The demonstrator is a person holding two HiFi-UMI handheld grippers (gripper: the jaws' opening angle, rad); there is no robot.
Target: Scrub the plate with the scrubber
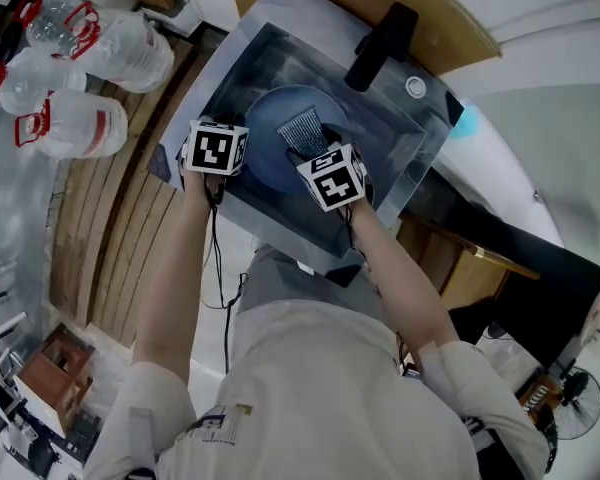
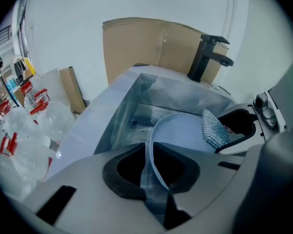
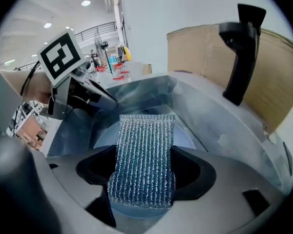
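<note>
The plate [image 1: 270, 118] is light blue and round. It sits down in the sink [image 1: 395, 128] and looks tipped, with its near edge up. The left hand-held gripper [image 2: 150, 152] is pinching that near edge. Only the thin rim is between its jaws, so it does not have much to hold.

The scrubber [image 3: 144, 155] is a shiny, silvery pad. The right hand-held gripper [image 3: 145, 152] is pinching it by one end. Its jaws stand wide because the pad is fat. The rest of the pad sticks out over the plate. I cannot tell if it touches the plate yet, so I think the scrubbing is just about to start or has stopped for a bit.

Here is what could go wrong. The plate is smooth and held by a tiny bit of rim. A hard push from the scrubber could make it slide out and bang down in the sink. The pad is soft and held at one end, so it might fold over or pull loose when it rubs.

The black tap [image 1: 380, 46] stands close behind the plate. A big swing could bump it.

Big clear water bottles [image 1: 130, 53] lie well off to the left, out of the way.
</note>
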